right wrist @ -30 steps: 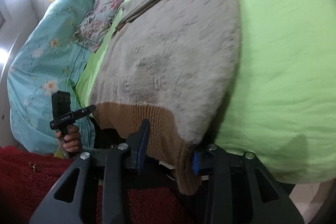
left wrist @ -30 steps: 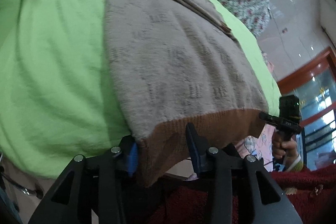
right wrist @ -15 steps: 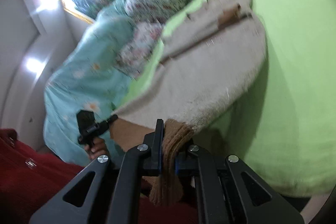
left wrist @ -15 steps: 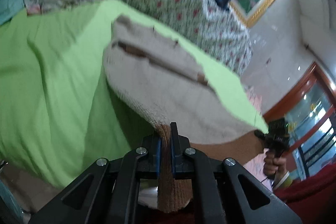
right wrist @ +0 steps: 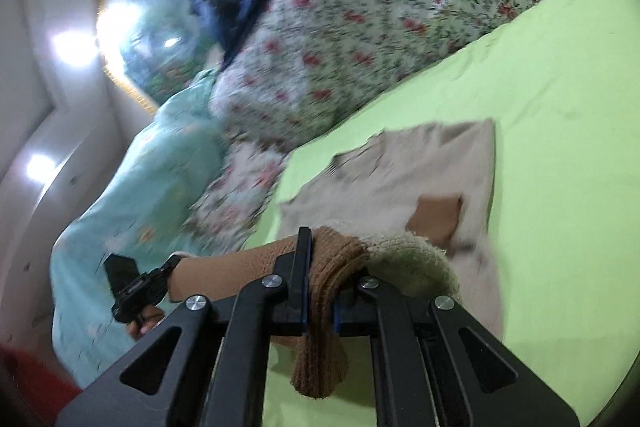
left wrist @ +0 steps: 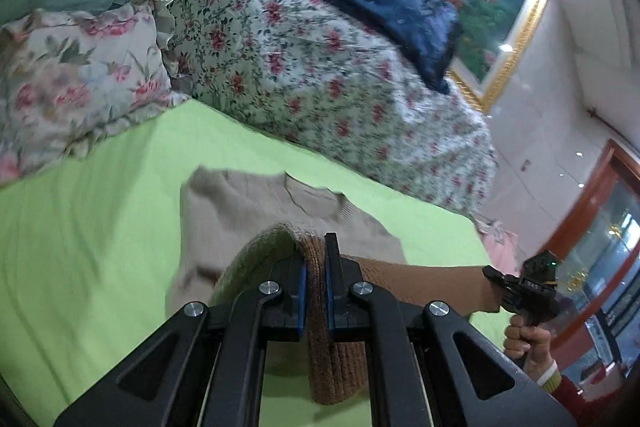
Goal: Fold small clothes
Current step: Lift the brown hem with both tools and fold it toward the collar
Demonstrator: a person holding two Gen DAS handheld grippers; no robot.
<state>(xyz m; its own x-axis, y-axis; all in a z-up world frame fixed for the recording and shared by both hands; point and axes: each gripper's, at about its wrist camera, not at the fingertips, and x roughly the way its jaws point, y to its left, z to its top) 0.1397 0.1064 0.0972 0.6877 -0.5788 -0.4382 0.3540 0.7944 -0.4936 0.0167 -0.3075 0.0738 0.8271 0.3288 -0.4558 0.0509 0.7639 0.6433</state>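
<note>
Left wrist: right tool [left wrist: 494,277]; neckline [left wrist: 316,197] visible.

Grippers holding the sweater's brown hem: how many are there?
2. The left gripper is shut on one corner of the brown hem of the sweater; the right gripper is shut on the other corner.

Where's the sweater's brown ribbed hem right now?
The brown ribbed hem is lifted off the green sheet, stretched between the left gripper and right gripper, each shut on one corner, above the beige knitted sweater.
</note>
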